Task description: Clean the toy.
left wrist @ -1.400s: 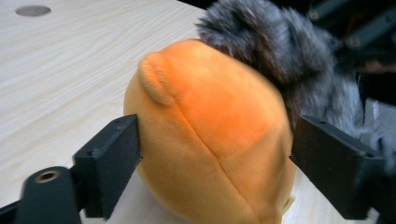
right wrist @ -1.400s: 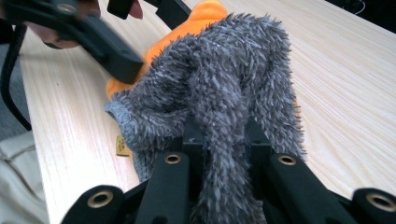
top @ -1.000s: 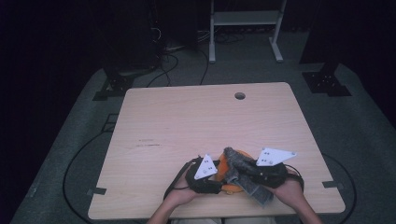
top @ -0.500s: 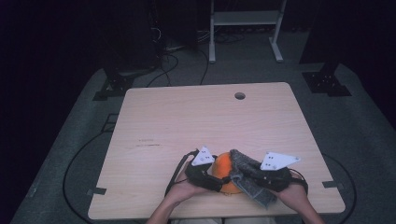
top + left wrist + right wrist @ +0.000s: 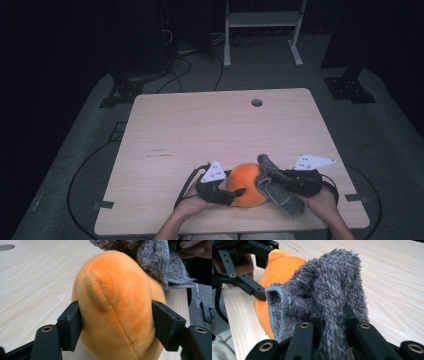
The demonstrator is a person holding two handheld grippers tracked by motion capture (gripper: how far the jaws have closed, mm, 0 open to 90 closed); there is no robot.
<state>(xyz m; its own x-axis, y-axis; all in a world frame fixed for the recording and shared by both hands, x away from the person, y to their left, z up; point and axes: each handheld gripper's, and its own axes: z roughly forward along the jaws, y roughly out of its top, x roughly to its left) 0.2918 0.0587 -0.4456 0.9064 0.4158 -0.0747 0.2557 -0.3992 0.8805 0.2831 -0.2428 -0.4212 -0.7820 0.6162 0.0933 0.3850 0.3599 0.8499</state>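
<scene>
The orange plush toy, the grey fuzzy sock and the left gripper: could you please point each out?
orange plush toy [image 5: 117, 315], left gripper view, on its seamed body.
grey fuzzy sock [image 5: 332, 285], right gripper view, on its bunched top.
left gripper [image 5: 235, 192], high view, between its fingertips.

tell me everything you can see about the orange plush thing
The orange plush toy is rounded and soft, with short fleecy fabric, stitched seams and a small sewn-on flap on its side. It rests on the wooden table near the person's edge. The left claw has just been closing, and its two black jaws now stand against the toy's sides. A fuzzy grey sock, pinched in the right claw, lies against its upper right side.
</scene>
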